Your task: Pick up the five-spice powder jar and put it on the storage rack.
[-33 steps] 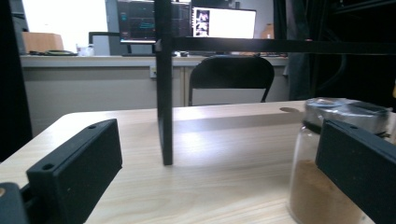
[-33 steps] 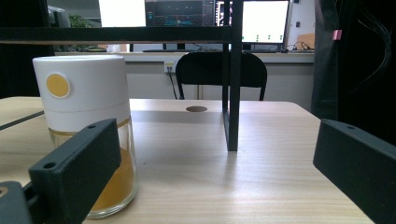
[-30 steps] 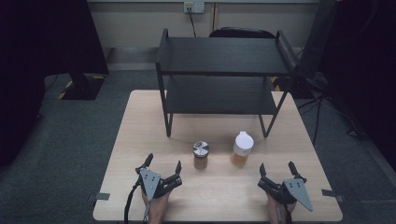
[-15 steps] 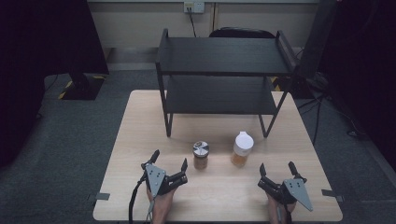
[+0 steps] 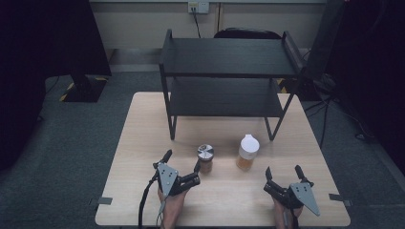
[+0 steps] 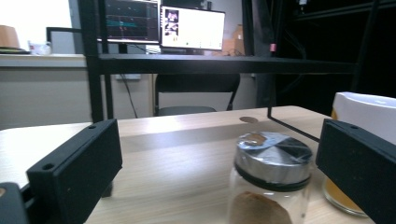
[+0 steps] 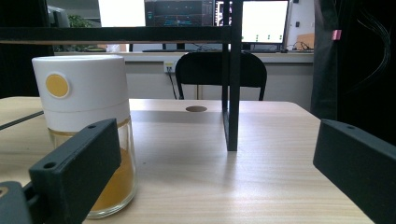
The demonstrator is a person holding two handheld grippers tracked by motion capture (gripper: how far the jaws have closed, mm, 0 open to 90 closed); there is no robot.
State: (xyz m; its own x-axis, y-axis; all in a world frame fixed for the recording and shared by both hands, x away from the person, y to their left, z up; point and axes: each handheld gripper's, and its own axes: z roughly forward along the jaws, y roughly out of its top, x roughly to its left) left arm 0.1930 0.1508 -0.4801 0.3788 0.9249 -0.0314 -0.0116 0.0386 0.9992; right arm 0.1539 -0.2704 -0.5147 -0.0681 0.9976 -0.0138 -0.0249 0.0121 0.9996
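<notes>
Left gripper, jaws apart, has advanced across wooden table toward silver-lidded glass jar, now framing it without touching. Right gripper, jaws apart, unmoved near white-capped jar of amber contents. Black two-tier shelf stands behind. Grasp of silver-lidded jar looks imminent.

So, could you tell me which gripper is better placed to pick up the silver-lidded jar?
Left. The left gripper is open right beside the silver-lidded jar, which sits between its jaws in the left gripper view. The right gripper is nearer the white-capped jar.
</notes>
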